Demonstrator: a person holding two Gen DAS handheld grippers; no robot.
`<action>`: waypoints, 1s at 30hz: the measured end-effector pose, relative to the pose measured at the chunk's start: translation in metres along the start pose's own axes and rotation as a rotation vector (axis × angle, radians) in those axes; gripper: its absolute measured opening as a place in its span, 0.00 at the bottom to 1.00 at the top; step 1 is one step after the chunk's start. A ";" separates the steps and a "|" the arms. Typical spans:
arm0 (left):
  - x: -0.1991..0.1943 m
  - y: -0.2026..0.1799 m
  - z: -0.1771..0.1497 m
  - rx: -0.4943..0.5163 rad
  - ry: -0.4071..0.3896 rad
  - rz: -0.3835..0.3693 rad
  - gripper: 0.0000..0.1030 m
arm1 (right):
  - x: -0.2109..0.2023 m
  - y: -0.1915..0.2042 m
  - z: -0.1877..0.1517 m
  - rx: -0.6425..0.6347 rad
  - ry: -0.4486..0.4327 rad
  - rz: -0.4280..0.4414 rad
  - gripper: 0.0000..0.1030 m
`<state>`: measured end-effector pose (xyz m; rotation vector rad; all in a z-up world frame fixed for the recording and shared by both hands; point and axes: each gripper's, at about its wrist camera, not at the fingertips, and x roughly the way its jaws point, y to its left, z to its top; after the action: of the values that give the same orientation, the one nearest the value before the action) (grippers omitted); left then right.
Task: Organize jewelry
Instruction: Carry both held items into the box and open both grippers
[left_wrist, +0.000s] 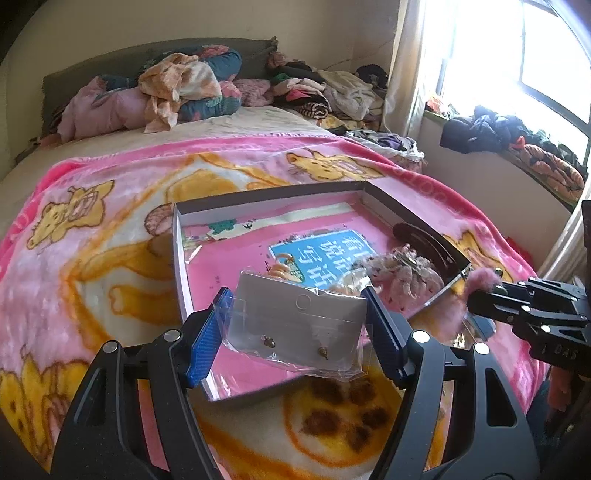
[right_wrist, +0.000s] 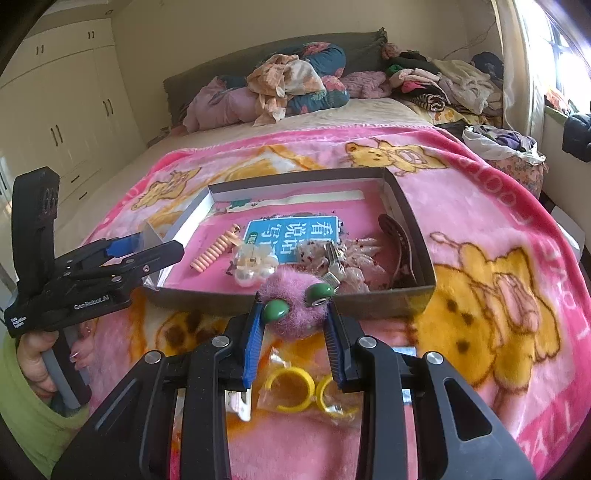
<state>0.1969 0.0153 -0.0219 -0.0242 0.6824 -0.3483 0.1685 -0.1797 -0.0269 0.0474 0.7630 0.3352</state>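
Now, with the left gripper (left_wrist: 295, 328) pinching the earring card (left_wrist: 295, 317) low in the frame and the right gripper (right_wrist: 293, 325) squeezing the fuzzy pink clip (right_wrist: 291, 310) mid-frame, carry both gently over the box (right_wrist: 388, 306) before letting go.
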 end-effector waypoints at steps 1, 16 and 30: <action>0.001 0.001 0.001 -0.002 0.000 0.001 0.60 | 0.002 0.000 0.002 -0.004 -0.001 -0.002 0.28; 0.034 0.010 0.008 -0.046 0.048 0.012 0.60 | 0.031 -0.007 0.033 -0.025 0.009 -0.015 0.28; 0.049 0.013 0.003 -0.048 0.069 0.012 0.60 | 0.069 -0.018 0.047 -0.030 0.051 -0.014 0.28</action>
<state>0.2377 0.0113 -0.0513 -0.0535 0.7591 -0.3222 0.2523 -0.1713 -0.0422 0.0051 0.8087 0.3361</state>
